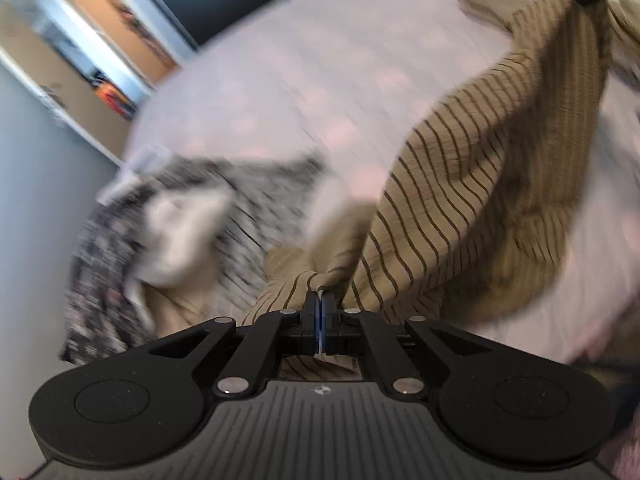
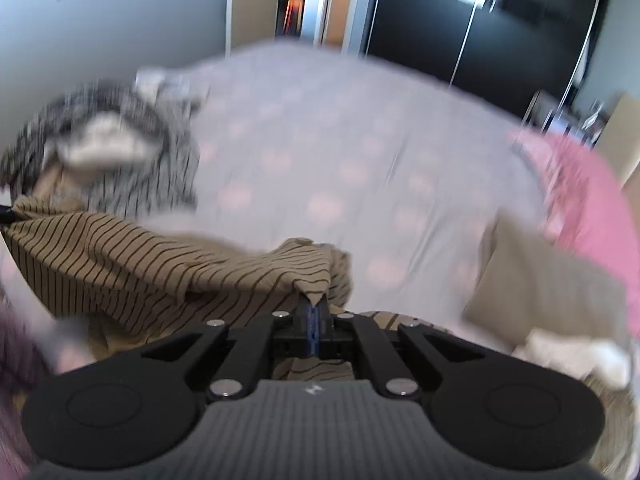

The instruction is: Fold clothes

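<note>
With the left gripper and right gripper each clamped on an edge, the striped garment hangs slack above the bed; treat it as light, limp fabric and grip corners.

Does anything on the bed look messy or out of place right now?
Yes: a black-and-white patterned garment lies crumpled in a heap on the bedsheet, unfolded. The tan striped shirt hangs between both claws, bunched, not flat.
</note>
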A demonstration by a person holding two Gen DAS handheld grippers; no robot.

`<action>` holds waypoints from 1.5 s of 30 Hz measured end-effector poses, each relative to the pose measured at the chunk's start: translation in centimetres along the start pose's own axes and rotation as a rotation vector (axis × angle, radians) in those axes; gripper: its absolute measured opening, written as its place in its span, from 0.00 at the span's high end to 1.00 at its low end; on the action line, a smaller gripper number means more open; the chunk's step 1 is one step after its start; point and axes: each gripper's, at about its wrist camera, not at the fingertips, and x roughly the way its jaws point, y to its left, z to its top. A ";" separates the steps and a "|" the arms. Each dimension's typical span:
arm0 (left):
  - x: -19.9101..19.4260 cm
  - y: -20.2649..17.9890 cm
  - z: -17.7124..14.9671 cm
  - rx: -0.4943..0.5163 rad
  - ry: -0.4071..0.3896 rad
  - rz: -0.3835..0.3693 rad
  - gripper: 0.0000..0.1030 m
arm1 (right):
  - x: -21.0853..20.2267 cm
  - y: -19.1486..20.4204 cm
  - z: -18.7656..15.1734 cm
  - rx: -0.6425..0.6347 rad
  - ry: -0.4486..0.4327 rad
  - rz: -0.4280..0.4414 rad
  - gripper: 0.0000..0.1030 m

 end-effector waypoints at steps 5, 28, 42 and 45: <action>2.4 -5.0 -2.5 0.170 0.119 -0.149 1.00 | 5.6 1.5 -6.4 0.015 0.188 0.054 0.99; 1.3 -6.2 -1.4 0.232 0.104 -0.486 0.65 | 8.8 0.2 -12.6 0.133 0.321 0.110 0.76; 9.8 -2.1 8.3 -0.068 -0.095 -0.496 0.65 | 11.2 -6.7 -10.4 0.407 0.242 0.103 0.72; 12.0 -3.2 9.9 -0.104 -0.102 -0.535 0.65 | 12.8 -7.4 -10.5 0.462 0.248 0.142 0.67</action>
